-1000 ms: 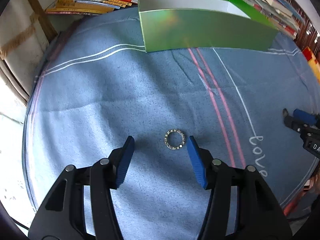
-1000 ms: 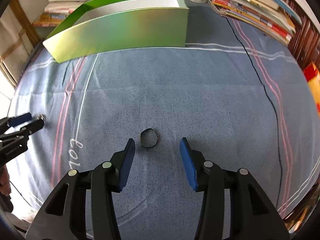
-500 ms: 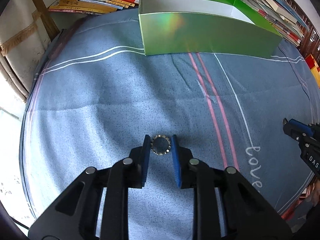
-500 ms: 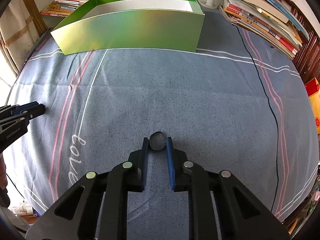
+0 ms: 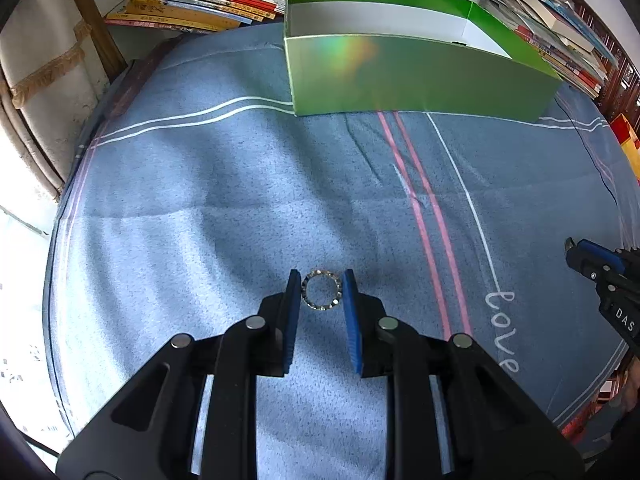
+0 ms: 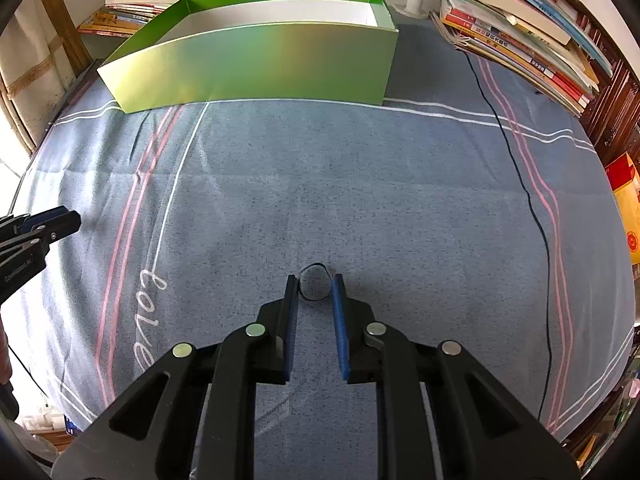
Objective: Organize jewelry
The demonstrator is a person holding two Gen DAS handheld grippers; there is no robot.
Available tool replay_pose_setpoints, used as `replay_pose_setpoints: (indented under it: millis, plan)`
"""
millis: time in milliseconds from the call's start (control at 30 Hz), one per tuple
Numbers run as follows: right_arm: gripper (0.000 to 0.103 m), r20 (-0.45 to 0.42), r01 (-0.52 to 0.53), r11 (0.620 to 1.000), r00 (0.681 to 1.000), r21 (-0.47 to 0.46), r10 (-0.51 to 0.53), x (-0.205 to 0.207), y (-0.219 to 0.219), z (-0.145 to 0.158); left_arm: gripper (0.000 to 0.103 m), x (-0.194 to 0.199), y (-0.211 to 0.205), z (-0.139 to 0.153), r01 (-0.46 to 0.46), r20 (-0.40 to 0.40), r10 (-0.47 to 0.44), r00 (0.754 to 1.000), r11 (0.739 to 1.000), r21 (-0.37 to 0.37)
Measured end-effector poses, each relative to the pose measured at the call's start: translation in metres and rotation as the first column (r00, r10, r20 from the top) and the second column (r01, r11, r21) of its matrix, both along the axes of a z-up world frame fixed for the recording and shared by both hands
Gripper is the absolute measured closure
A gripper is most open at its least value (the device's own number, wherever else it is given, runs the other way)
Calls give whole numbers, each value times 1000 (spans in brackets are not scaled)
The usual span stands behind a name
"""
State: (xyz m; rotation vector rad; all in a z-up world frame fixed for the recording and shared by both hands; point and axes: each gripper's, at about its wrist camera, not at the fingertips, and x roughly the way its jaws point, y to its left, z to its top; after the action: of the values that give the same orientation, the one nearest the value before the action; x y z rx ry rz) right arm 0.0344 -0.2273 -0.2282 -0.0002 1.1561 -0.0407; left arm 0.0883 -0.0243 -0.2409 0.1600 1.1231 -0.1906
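My left gripper (image 5: pixel 321 292) is shut on a silver studded ring (image 5: pixel 308 300), held between its blue pads above the blue cloth. My right gripper (image 6: pixel 315 289) is shut on a dark plain ring (image 6: pixel 313 267), also held off the cloth. An open green box (image 5: pixel 420 76) with a white inside stands at the far side of the table; it also shows in the right wrist view (image 6: pixel 260 64). The right gripper's tip shows at the right edge of the left wrist view (image 5: pixel 592 258). The left gripper's tip shows at the left edge of the right wrist view (image 6: pixel 48 222).
A blue tablecloth (image 5: pixel 240 184) with pink and white stripes and the word "love" covers the table. Stacks of books lie behind the box at the left (image 5: pixel 200 4) and along the right side (image 6: pixel 520 32). A thin black cord (image 6: pixel 528 200) crosses the cloth at the right.
Both grippers closed on their rings a second ago, lifted them off the cloth, and have moved forward toward the green box.
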Motion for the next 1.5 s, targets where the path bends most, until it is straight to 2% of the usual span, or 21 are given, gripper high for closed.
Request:
replay_pose_setpoints:
  millis: [133, 300, 433, 600, 767, 967, 1000, 1033, 1067, 1100, 1167, 1233, 1333, 1400, 1500]
  plan:
    - [86, 19, -21, 1000, 1000, -21, 22, 6, 3, 13, 82, -9, 8, 23, -34, 111, 29, 993, 998, 44]
    - [86, 47, -72, 996, 996, -44, 74, 29, 10, 40, 82, -1, 20, 47, -116, 157, 112, 981, 993, 17]
    - [86, 150, -73, 997, 986, -25, 76, 64, 9, 79, 82, 26, 14, 70, -122, 177, 125, 976, 992, -28]
    - [86, 261, -34, 999, 965, 38, 23, 116, -2, 119, 82, 89, -25, 107, -67, 237, 83, 968, 995, -75]
    - [86, 252, -13, 999, 968, 37, 3, 153, -12, 108, 82, 138, -73, 115, -4, 247, 20, 969, 998, -66]
    - [86, 187, 12, 998, 982, 54, -22, 176, -22, 78, 81, 162, -103, 95, 28, 200, -19, 980, 999, -42]
    - [85, 181, 16, 998, 983, 59, -26, 178, -23, 75, 81, 163, -105, 91, 24, 192, -17, 981, 999, -35]
    - [77, 171, 19, 998, 985, 66, -30, 180, -24, 72, 80, 165, -105, 86, 15, 187, -10, 982, 1000, -24]
    - [66, 168, 23, 997, 985, 73, -35, 181, -25, 70, 72, 164, -104, 83, 8, 183, -4, 983, 1000, -20]
    - [61, 171, 27, 996, 984, 83, -41, 181, -26, 69, 67, 164, -103, 81, -1, 180, 4, 984, 1000, -19]
    - [53, 182, 33, 996, 982, 84, -48, 177, -24, 71, 50, 162, -98, 80, -22, 184, 24, 983, 1000, -13]
    - [51, 186, 30, 997, 982, 78, -44, 174, -22, 74, 44, 158, -92, 83, -38, 198, 39, 979, 999, -8]
    - [41, 194, 24, 998, 980, 66, -37, 166, -16, 80, 32, 151, -84, 93, -61, 225, 60, 972, 998, -3]
    - [36, 203, 21, 998, 979, 57, -32, 160, -12, 87, 30, 141, -78, 104, -72, 244, 69, 967, 997, 6]
    - [29, 219, 41, 999, 975, 34, -47, 145, -7, 99, 22, 119, -65, 122, -92, 278, 87, 957, 996, 6]
